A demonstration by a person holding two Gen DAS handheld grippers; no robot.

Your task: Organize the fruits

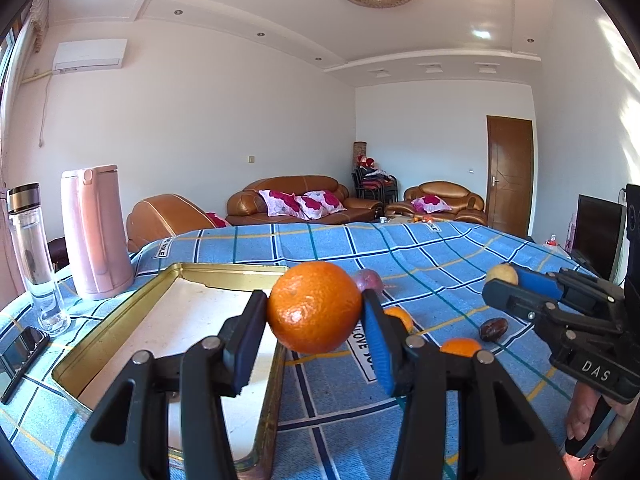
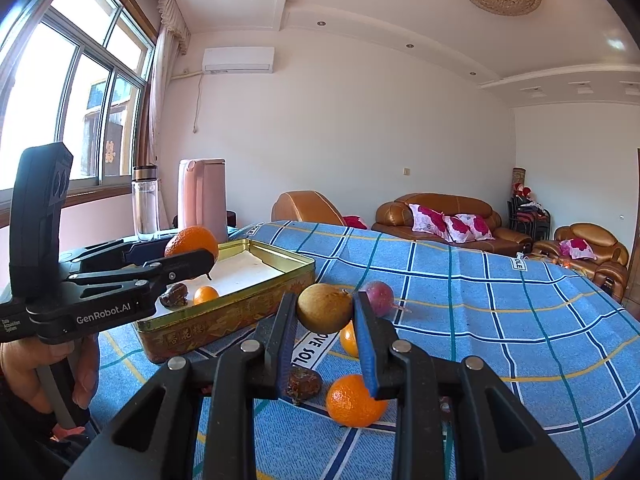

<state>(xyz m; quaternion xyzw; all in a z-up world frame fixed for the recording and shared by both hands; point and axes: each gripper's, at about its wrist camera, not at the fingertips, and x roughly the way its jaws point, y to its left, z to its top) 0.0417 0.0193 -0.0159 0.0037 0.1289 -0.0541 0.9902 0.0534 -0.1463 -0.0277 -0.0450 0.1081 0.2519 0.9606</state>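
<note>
The left tongs (image 1: 314, 312) hold a big orange (image 1: 315, 306) up over the edge of the gold tin (image 1: 120, 320). The right tongs (image 2: 325, 310) hold a brown-yellow fruit (image 2: 325, 307) above the blue checked bench (image 2: 500, 300). Only the right view shows inside the tin: a small orange (image 2: 205, 294) and a dark date (image 2: 175, 294). More small oranges (image 2: 352, 400), a date (image 2: 303, 385) and a purple fruit (image 2: 379, 298) lie on the bench, partly hidden behind the tongs. A pink jug (image 1: 96, 232) and a clear bottle (image 1: 36, 256) stand by the tin
</note>
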